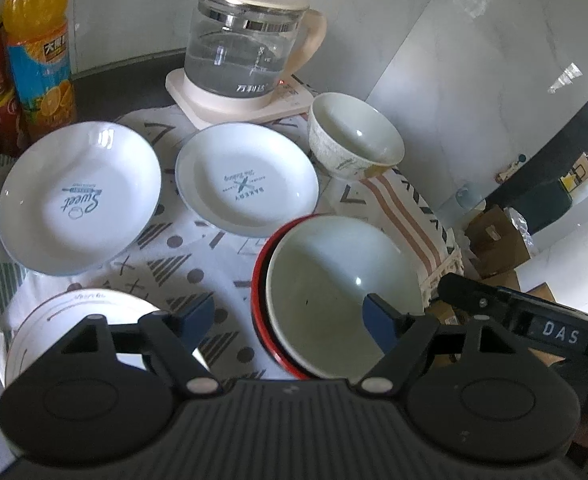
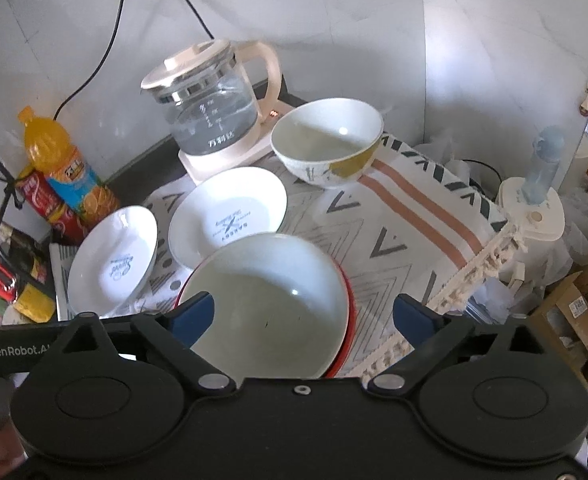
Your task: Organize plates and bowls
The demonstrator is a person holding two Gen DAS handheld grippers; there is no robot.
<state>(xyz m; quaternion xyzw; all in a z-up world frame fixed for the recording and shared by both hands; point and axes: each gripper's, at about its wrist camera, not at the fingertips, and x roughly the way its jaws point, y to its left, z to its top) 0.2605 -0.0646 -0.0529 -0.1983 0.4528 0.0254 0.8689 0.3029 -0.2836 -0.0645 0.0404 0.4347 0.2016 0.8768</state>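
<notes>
Jaws of both grippers spread, gripping nothing; only left wrist shows near plate (image 1: 81, 312).

The left plate (image 1: 79, 200) reads "Sweet"; the plate beside it (image 1: 247, 181) reads "BAKERY". The glass kettle (image 1: 239, 40) carries "万利达". "DAS" stands on the right tool's body (image 1: 558, 334), "GenRobot.A" on the left tool's body (image 2: 17, 350). The orange bottle's (image 1: 39, 52) label is probably Chinese, too blurred to read.

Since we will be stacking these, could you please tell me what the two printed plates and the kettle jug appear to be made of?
"Sweet" plate and "Bakery" plate: probably glazed ceramic or porcelain, since both are glossy white with sharp highlights and blue print, though melamine cannot be excluded. Kettle jug: clear glass body, as the water shows through it, with a metal band and a cream lid and handle, apparently plastic.
</notes>
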